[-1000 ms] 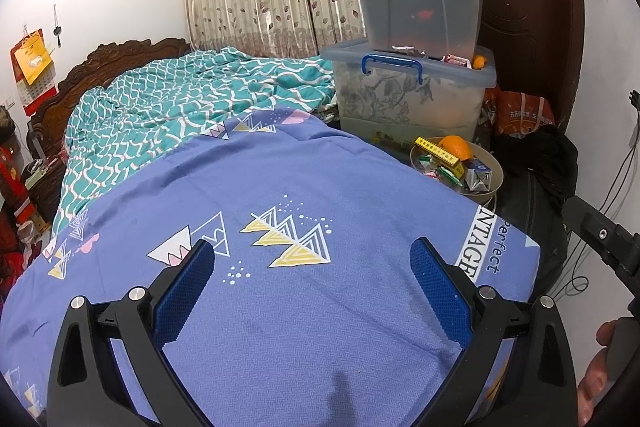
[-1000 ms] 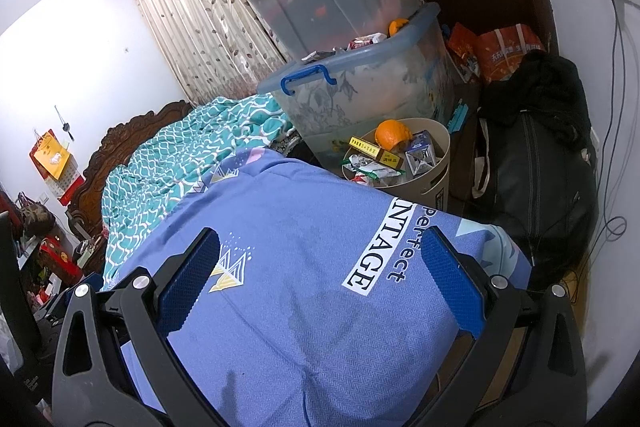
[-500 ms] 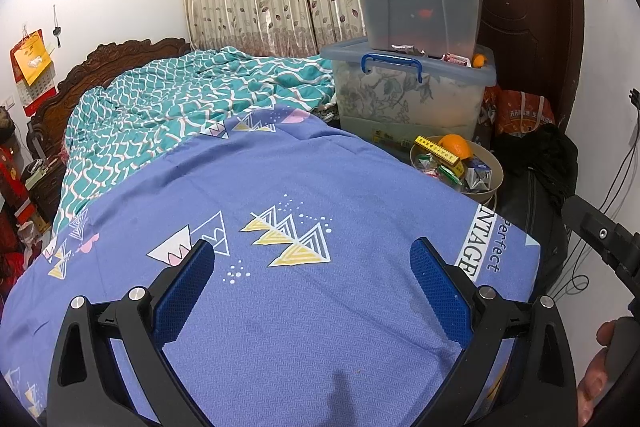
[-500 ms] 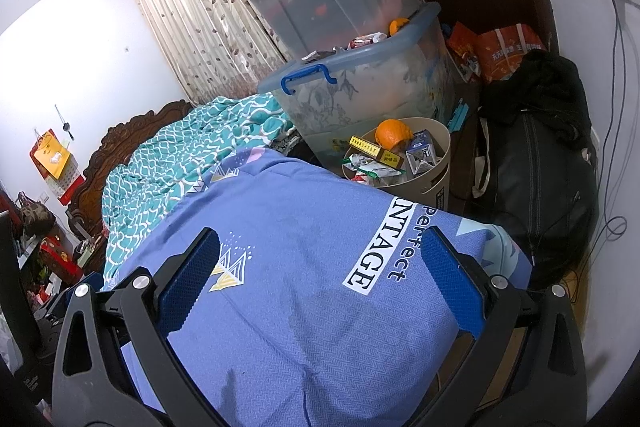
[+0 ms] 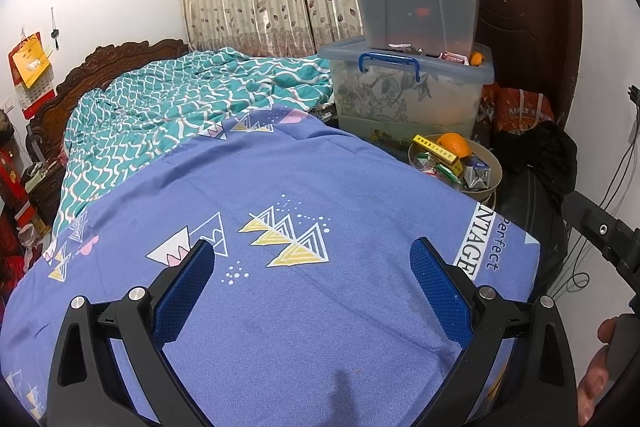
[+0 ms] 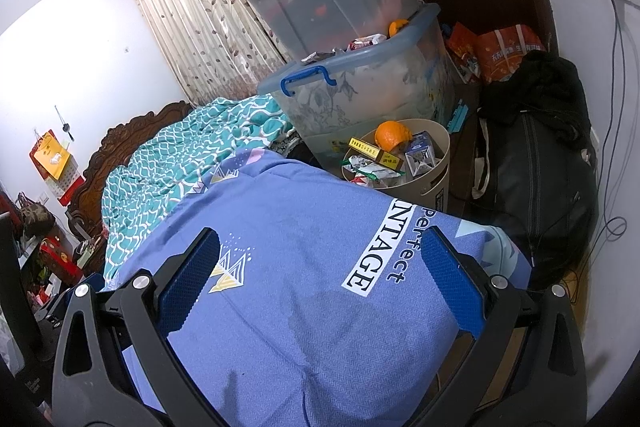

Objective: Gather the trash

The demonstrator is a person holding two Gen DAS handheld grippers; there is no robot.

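Observation:
A beige round bin [image 5: 491, 182] [image 6: 436, 171] stands on the floor beside the bed's far right corner. It holds an orange [image 5: 453, 143] [image 6: 393, 135], a yellow box [image 6: 375, 150], a small carton [image 6: 421, 153] and wrappers [image 6: 374, 169]. My left gripper [image 5: 312, 267] hovers open over the blue bedspread [image 5: 300, 187], nothing between its fingers. My right gripper [image 6: 320, 259] is likewise open above the bedspread [image 6: 304, 291], nearer the bin. A hand [image 5: 596, 375] on the right gripper's handle shows at the left view's lower right.
Stacked clear storage boxes [image 5: 408, 27] [image 6: 340, 27] rise behind the bin, with wrappers and a small orange [image 6: 398, 27] on the lower lid. A black bag [image 6: 536, 167] and red bags [image 6: 508, 53] sit by the brown door [image 5: 524, 7]. A teal quilt [image 5: 180, 115] covers the bed's far half.

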